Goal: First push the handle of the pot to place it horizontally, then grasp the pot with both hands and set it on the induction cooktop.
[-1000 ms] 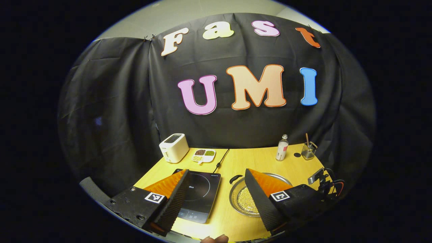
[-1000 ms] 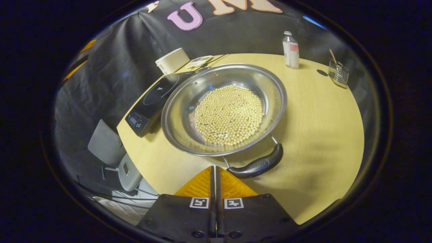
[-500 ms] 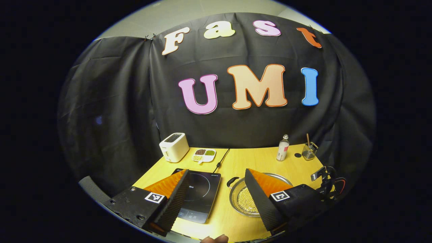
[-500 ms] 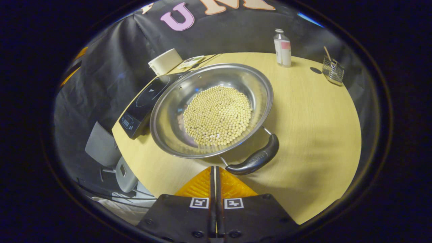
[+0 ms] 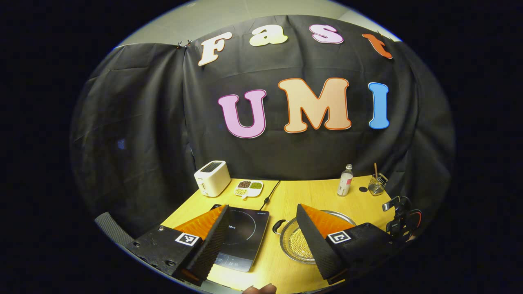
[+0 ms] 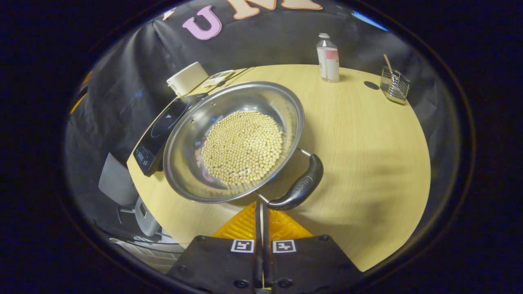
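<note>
The first step looks to be in hand: turning the pot by its handle. In the right gripper view the right gripper (image 6: 261,206) sits at the bottom centre with its two fingers pressed flat together, nothing between them, and their tips reach the near end of the black handle (image 6: 300,188) where its wire meets the rim; whether they actually touch it I cannot tell. The pot (image 6: 192,163), a shallow steel pan with a bed of pale beans (image 6: 243,147), fills the middle of that frame, standing on the wooden table (image 6: 367,163) just beside the induction cooktop (image 6: 161,128) at its left. The handle runs slantwise up to the right, so I judge the push not finished.

In the left gripper view the left gripper (image 5: 261,237) hangs with its fingers spread wide, holding nothing, the cooktop behind its left finger and the pot behind its right one, lower centre of the frame.

Next, I reckon, the closed fingers must go on nudging the handle round until it lies level across, then both grippers must open and take the pot's two handles.

As for writing: the bottle (image 6: 328,59) at upper right carries a label too small to read, the cooktop's printing is too blurred to make out, and the handle's embossed mark is illegible.
</note>
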`<state>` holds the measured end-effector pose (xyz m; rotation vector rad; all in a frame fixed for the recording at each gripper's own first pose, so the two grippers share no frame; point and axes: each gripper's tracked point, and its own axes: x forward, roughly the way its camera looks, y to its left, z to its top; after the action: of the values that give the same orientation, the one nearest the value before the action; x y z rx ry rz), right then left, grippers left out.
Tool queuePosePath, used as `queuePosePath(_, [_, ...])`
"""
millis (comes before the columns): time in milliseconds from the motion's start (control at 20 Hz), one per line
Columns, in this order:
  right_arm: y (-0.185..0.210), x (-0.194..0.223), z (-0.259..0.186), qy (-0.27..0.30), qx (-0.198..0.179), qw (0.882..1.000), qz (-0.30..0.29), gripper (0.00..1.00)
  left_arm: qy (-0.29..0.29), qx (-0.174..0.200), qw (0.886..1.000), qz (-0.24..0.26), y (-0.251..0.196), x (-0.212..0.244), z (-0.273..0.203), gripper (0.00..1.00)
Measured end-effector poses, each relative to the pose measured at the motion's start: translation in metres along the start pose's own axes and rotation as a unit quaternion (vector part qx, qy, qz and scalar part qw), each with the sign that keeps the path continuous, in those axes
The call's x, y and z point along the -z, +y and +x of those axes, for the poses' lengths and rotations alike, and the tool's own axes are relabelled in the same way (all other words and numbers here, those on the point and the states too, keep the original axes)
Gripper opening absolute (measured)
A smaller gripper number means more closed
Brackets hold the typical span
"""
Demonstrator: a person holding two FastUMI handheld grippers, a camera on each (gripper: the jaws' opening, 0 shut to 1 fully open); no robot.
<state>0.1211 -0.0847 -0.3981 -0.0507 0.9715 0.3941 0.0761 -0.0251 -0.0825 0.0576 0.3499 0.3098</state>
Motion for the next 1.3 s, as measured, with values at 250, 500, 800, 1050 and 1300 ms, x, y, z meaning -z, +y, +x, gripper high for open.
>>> queuePosePath(250, [-0.018,-0.017,0.007,0.000,0.020,1.000,0.008,0.00,0.000,0.010,1.000,-0.003,-0.001,0.000,0.014,0.98])
queuePosePath(500, [-0.035,-0.031,0.012,0.002,0.054,0.998,0.020,0.02,0.012,0.042,0.999,-0.016,-0.001,0.009,0.039,0.98])
queuePosePath(800, [-0.041,-0.037,0.002,0.001,0.126,0.990,0.069,0.00,0.051,0.119,0.991,-0.043,-0.008,0.037,0.082,0.98])
queuePosePath(1050, [-0.042,-0.046,-0.017,-0.018,0.191,0.976,0.106,0.02,0.119,0.185,0.973,-0.063,-0.021,0.086,0.116,0.97])
queuePosePath(1300, [-0.048,-0.064,-0.028,-0.043,0.231,0.957,0.168,0.07,0.219,0.225,0.948,-0.058,-0.026,0.158,0.134,0.98])
